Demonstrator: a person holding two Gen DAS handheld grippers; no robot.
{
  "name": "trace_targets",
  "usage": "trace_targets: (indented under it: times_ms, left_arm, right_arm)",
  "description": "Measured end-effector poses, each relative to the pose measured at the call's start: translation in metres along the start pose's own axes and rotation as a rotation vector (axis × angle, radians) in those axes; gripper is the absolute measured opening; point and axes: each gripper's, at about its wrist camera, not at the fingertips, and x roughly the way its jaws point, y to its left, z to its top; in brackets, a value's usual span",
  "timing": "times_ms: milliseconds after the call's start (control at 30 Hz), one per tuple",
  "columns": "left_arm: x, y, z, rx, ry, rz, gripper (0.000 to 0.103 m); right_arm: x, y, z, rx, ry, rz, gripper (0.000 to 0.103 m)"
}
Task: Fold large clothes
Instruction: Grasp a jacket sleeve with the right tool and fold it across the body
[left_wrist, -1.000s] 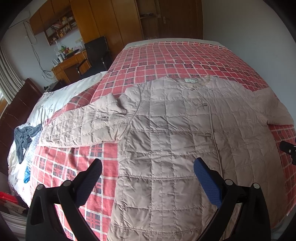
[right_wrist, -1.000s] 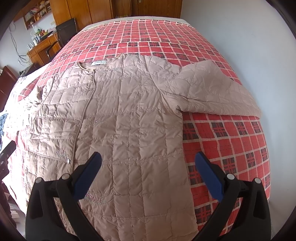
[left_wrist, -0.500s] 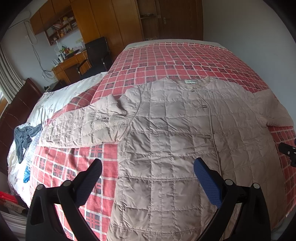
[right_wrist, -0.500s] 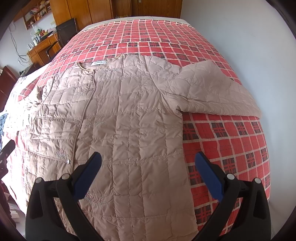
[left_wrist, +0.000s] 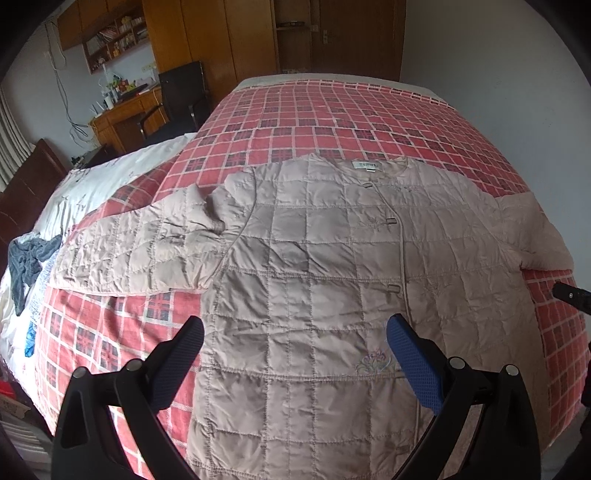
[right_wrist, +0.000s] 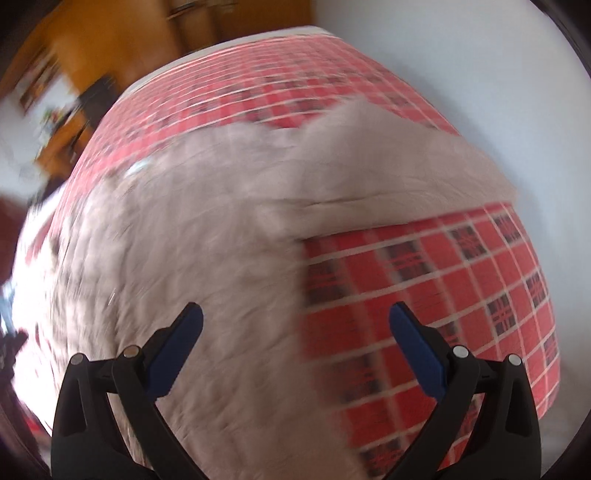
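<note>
While it lies spread front-up across the red plaid bedspread (left_wrist: 332, 110), the beige quilted jacket (left_wrist: 314, 277) has its collar label toward the far end of the bed, one sleeve (left_wrist: 147, 251) rumpled and angled out toward a white quilt (left_wrist: 92, 192), and the other sleeve (right_wrist: 388, 173) stretched toward the wall side. Left gripper (left_wrist: 295, 354) hangs above the lower front panels with its jaws wide apart and nothing between them; right gripper (right_wrist: 295, 343), seen in a motion-blurred view, is likewise spread wide and empty over the jacket's side edge. Beyond the bed stand a wooden wardrobe (left_wrist: 221, 37), a desk (left_wrist: 125, 114) and a dark chair (left_wrist: 181, 96).
</note>
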Motion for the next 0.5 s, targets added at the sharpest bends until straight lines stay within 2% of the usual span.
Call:
trace_targets:
  times_ms: [133, 233, 367, 500]
  left_arm:
    - [0.012, -0.012, 0.011, 0.015, -0.002, -0.003, 0.099]
    - [0.019, -0.02, 0.015, 0.028, -0.003, -0.001, 0.099]
    - [0.024, -0.028, 0.017, 0.036, 0.003, -0.002, 0.099]
    - [0.026, -0.029, 0.016, 0.036, 0.007, 0.004, 0.099]
  right_arm:
    - [0.027, -0.086, 0.043, 0.188, -0.007, -0.058, 0.1]
    - [0.051, -0.14, 0.066, 0.304, 0.013, -0.052, 0.1]
    - [0.079, -0.192, 0.084, 0.423, 0.042, -0.035, 0.099]
    - [0.105, -0.215, 0.091, 0.501, 0.084, -0.025, 0.093]
